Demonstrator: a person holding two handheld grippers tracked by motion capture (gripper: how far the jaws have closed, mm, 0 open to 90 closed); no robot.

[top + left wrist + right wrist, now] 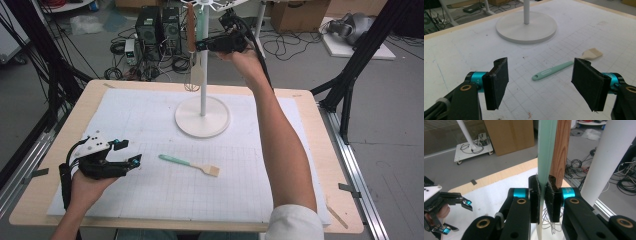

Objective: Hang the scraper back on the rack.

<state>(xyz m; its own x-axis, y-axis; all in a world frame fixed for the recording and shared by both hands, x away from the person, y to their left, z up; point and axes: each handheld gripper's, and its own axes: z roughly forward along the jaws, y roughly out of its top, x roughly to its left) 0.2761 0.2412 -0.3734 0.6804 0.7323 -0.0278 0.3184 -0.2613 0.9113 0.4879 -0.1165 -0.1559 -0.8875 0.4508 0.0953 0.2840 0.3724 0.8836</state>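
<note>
1. My right gripper (pixel 541 202) pinches a hanging mint-handled utensil (pixel 546 150) at the far rack (pixel 202 107).
2. My left gripper (pixel 540 82) rests near left, fingers spread, holding nothing.
3. A mint-handled brush (pixel 190 165) lies mid-table.

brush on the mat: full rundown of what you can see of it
The brush is a small pastry-type one: a slim mint-green handle, plastic by the look, with a hanging hole at its tip and faint lettering near it, and a flat pale head with short light bristles. It lies flat on the white gridded mat, in front of the stand's round base. Nothing touches it; the left tool hovers open beside its handle end.
</note>
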